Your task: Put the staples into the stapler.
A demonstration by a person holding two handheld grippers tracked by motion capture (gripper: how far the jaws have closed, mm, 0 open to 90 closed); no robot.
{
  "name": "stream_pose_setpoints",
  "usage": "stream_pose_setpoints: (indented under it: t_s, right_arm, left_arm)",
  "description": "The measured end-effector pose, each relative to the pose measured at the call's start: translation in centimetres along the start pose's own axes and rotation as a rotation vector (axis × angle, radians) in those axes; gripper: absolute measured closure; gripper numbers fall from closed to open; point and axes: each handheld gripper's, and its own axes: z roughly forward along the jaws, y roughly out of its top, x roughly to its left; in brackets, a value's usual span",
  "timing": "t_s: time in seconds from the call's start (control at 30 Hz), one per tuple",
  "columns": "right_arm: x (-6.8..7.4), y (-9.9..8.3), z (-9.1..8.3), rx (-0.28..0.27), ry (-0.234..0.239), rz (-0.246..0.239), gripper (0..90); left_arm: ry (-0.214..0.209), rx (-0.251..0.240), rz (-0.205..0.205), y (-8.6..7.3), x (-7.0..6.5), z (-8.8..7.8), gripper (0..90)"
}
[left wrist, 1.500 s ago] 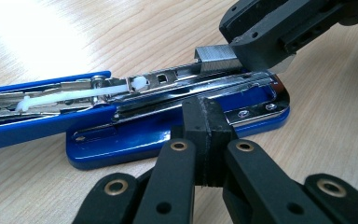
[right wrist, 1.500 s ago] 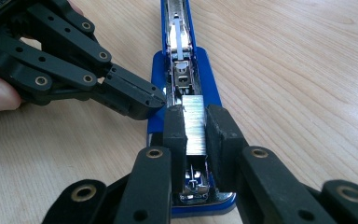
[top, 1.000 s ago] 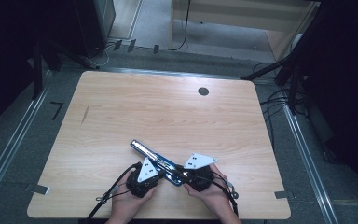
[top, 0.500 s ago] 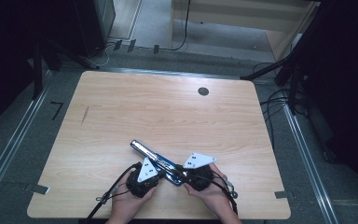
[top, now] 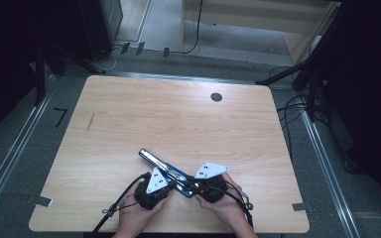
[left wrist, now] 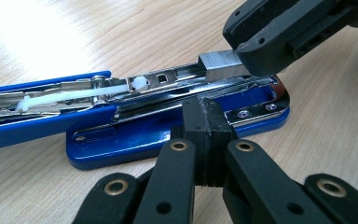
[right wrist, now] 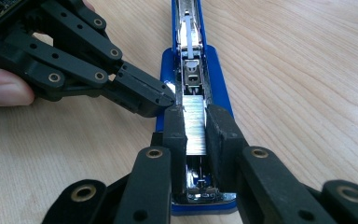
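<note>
A blue stapler (top: 155, 161) lies flipped open near the table's front edge, its metal magazine (left wrist: 168, 79) bared. A silver strip of staples (right wrist: 195, 123) sits over the magazine's rear end. My right gripper (right wrist: 196, 126) is shut on that strip, one pad on each side. In the left gripper view the right gripper (left wrist: 270, 42) reaches in from the upper right onto the strip (left wrist: 219, 63). My left gripper (left wrist: 209, 121) is shut with nothing between its pads, its tip against the stapler's side by the blue base (left wrist: 121, 149). In the right gripper view the left gripper (right wrist: 161, 100) meets the stapler from the left.
The wooden table (top: 178, 119) has a round dark grommet (top: 216, 97) at the back right and a short dark mark (top: 90, 121) at the left. Both hands rest at the front edge. Cables (top: 297, 106) trail on the floor to the right.
</note>
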Motion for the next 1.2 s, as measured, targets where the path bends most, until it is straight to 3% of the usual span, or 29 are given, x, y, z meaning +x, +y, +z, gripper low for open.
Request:
stream_pose_setpoints:
  t_s: [0.7,0.83,1.2]
  right_arm:
    - [-0.25,0.22,-0.35,-0.020,-0.020,0.002,79.7]
    - [-0.06,0.30,-0.08,0.014,-0.014,-0.011,79.7]
    - [0.00,0.46,0.18,0.019,-0.021,-0.021,79.7]
  left_arm:
    - [-0.002,0.000,0.000,0.00,0.03,0.00,90.0]
    - [-0.002,-0.001,0.000,0.00,0.04,0.01,90.0]
    - [-0.002,-0.001,0.000,0.00,0.04,0.00,90.0]
